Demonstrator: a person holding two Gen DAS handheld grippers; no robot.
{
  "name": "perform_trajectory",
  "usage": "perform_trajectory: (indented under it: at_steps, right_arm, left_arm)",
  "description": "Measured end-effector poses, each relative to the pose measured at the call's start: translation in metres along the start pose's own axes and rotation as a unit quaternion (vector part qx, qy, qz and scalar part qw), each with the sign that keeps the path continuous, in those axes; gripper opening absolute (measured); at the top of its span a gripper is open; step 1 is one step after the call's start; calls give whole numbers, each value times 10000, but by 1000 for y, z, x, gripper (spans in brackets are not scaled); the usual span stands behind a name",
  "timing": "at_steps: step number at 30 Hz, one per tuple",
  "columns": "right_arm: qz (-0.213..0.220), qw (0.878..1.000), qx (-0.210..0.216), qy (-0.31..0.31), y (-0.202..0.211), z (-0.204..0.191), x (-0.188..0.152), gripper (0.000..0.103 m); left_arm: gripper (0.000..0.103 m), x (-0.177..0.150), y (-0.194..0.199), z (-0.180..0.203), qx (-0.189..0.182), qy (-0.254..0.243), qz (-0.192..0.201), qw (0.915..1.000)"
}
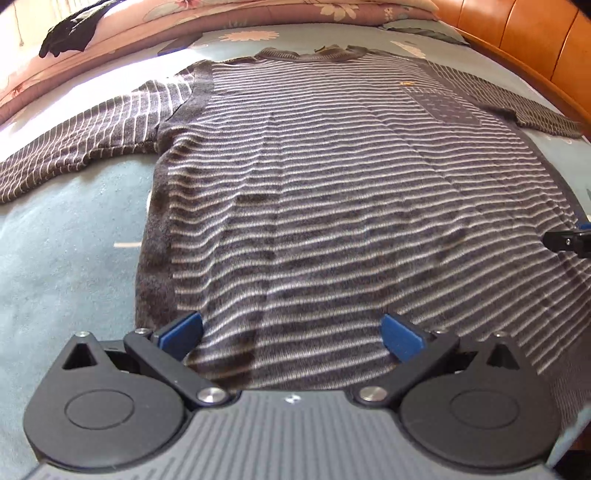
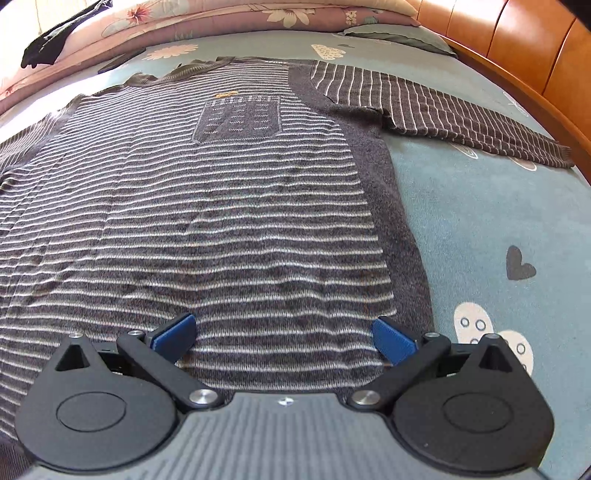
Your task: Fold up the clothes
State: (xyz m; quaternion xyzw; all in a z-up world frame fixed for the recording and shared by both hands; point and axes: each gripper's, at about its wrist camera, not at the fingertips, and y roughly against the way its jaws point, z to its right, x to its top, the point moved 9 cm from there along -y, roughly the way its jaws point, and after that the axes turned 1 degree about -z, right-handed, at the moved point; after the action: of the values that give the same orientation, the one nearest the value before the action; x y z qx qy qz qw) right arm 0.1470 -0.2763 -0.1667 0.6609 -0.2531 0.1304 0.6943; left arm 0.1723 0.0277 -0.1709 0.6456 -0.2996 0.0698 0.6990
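Both my grippers sit spread wide, holding nothing: left gripper (image 1: 291, 334) over the hem near the sweater's left edge, right gripper (image 2: 284, 332) over the hem near its right edge. The striped sweater (image 1: 332, 192) lies flat on the bedsheet (image 2: 480, 221), long axis running straight away from the fingers, collar (image 1: 306, 54) farthest, sleeves out sideways. Neither arm looks nearer.

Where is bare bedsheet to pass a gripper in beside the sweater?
Bare bedsheet lies right of the striped sweater, below its right sleeve. Another patch lies left of the body, below the left sleeve. Toward the collar, the quilt and headboard crowd in.
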Motion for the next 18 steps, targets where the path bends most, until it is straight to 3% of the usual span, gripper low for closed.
perform_trajectory:
  at_steps: [4,7,13,18]
  right_arm:
    - [-204,9998,31,57,6,-1,-10,103]
    - [-323,9993,72,198,12,-3,-15,103]
    - [-368,9964,327,692,17,-29,-20,103]
    - [-411,9933,498,958,19,-45,-24,103]
  left_arm:
    - [102,-14,13,3,-27,58,-252,9997]
    - [102,-16,24,17,-99,-297,-140,9994]
    - [102,-25,24,61,-761,-1038,-70,9917]
    - [102,-44,29,41,-689,-815,-213,9941]
